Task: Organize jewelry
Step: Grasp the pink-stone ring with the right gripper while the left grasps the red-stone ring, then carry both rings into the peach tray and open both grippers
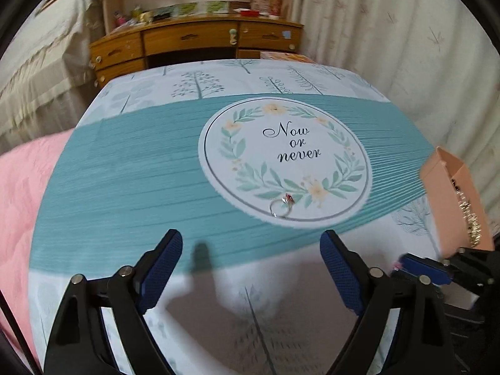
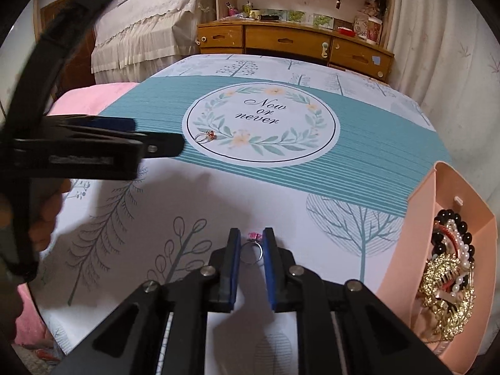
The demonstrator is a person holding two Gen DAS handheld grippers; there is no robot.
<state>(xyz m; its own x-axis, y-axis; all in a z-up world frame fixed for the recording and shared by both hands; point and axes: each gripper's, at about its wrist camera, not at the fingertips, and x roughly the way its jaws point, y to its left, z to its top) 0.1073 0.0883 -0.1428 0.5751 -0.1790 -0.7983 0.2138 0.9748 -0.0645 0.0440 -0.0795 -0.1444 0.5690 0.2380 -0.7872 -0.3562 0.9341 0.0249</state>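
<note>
We are in a home bedroom: we see a wooden desk (image 2: pixel 297 42) with drawers, pale curtains (image 1: pixel 390 31) and a pink blanket (image 1: pixel 28 187).

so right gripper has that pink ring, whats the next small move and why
Probably carry it right and release it over the peach box. The right gripper is shut on the pink-stone ring, just above the tablecloth, and the box beside it already holds beads and gold pieces. The left gripper is open, facing the red-stone ring, so that one can wait.
</note>
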